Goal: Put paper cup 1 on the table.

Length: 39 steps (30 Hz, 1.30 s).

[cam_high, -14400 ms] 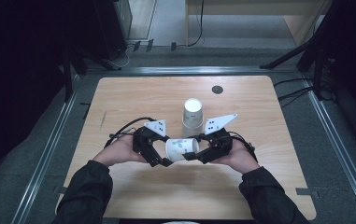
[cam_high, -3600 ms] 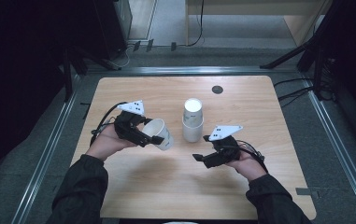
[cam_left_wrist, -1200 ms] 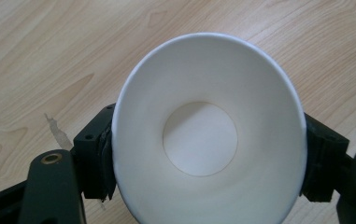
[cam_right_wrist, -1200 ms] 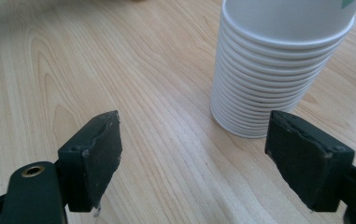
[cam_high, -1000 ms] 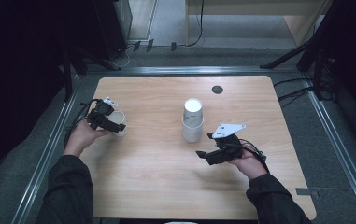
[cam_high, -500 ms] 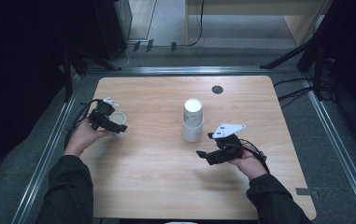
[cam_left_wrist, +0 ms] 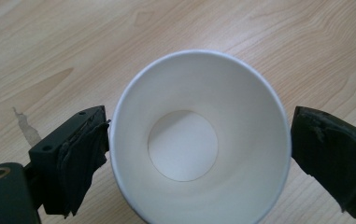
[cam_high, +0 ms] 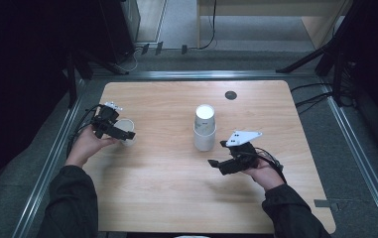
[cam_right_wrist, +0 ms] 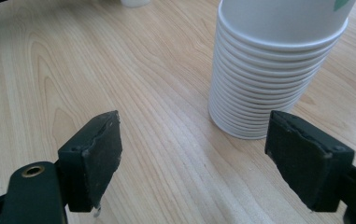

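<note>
A single white paper cup [cam_high: 126, 130] stands upright near the left edge of the wooden table [cam_high: 166, 188]. My left gripper [cam_high: 125, 134] points down over it. In the left gripper view the cup [cam_left_wrist: 182, 144] sits mouth up between the two jaws of that gripper [cam_left_wrist: 199, 140]. Its jaws have just been opening and now stand apart from the rim, with a sliver of gap at the right one. A tall stack of white cups [cam_high: 205, 129] stands mid-table. My right gripper [cam_high: 219, 153] rests to the right of it, open and holding nothing [cam_right_wrist: 194, 154], with the stack [cam_right_wrist: 278, 70] just beyond its right jaw.
A small dark round disc [cam_high: 230, 94] sits in the tabletop at the far side. Metal rails [cam_high: 52, 158] frame the table, and cables [cam_high: 320, 99] lie on the floor to the right. Bare wood lies between the two hands.
The left hand has carried the single cup from beside the stack out to the left edge and set it down. Over the last second both hands stayed where they were.
</note>
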Tool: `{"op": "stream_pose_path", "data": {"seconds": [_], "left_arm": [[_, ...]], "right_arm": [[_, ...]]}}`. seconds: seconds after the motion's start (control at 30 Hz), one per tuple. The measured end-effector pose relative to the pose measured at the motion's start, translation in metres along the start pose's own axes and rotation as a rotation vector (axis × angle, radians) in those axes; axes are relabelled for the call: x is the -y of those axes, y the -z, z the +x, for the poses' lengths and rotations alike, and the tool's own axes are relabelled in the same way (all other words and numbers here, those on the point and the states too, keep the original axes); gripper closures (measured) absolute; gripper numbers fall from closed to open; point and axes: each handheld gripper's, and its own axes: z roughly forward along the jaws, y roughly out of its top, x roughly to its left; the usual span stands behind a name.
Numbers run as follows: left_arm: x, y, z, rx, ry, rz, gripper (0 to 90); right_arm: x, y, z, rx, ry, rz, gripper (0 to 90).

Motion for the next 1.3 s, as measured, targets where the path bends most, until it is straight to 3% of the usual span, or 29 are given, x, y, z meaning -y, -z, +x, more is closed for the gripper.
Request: {"op": "stream_pose_path", "data": {"seconds": [0.2,0.27,0.4,0.5,0.57,0.7,0.83,0.93,1.0,1.1,1.2,1.3], "left_arm": [[0.0,0.011,0.0,0.014,0.018,-0.036,5.7],[0.0,0.015,0.0,0.0,0.03,-0.044,5.8],[0.0,0.025,0.001,0.016,0.047,-0.068,5.8],[0.0,0.033,0.001,0.035,0.06,-0.096,5.8],[-0.001,0.036,0.001,0.036,0.063,-0.101,5.8],[-0.002,0.043,-0.005,0.047,0.054,-0.109,6.0],[-0.004,0.052,-0.011,0.082,0.051,-0.139,6.5],[-0.006,0.058,-0.014,0.108,0.06,-0.161,6.6],[-0.008,0.06,-0.017,0.105,0.059,-0.164,7.1],[-0.01,0.061,-0.021,0.125,0.048,-0.164,7.1],[-0.012,0.061,-0.026,0.129,0.035,-0.164,7.1],[-0.014,0.06,-0.032,0.144,0.02,-0.166,7.1]], "right_arm": [[-0.002,0.003,-0.001,-0.01,-0.026,-0.004,18.5],[-0.002,0.003,-0.003,0.007,-0.027,0.007,18.3],[-0.004,0.004,-0.004,0.016,-0.057,0.02,15.4],[-0.006,0.006,-0.006,-0.028,-0.068,0.034,13.3],[-0.008,0.006,-0.006,-0.015,-0.091,0.053,13.3],[-0.011,0.008,-0.007,0.008,-0.087,0.065,13.3],[-0.013,0.011,-0.008,-0.018,-0.084,0.039,8.7],[-0.015,0.013,-0.008,-0.007,-0.071,0.025,13.4],[-0.016,0.013,-0.009,0.024,-0.074,0.009,13.4],[-0.017,0.012,-0.01,0.053,-0.079,0.026,13.4],[-0.017,0.014,-0.012,0.044,-0.068,0.028,13.7],[-0.019,0.018,-0.017,0.037,-0.092,0.002,16.6]]}}
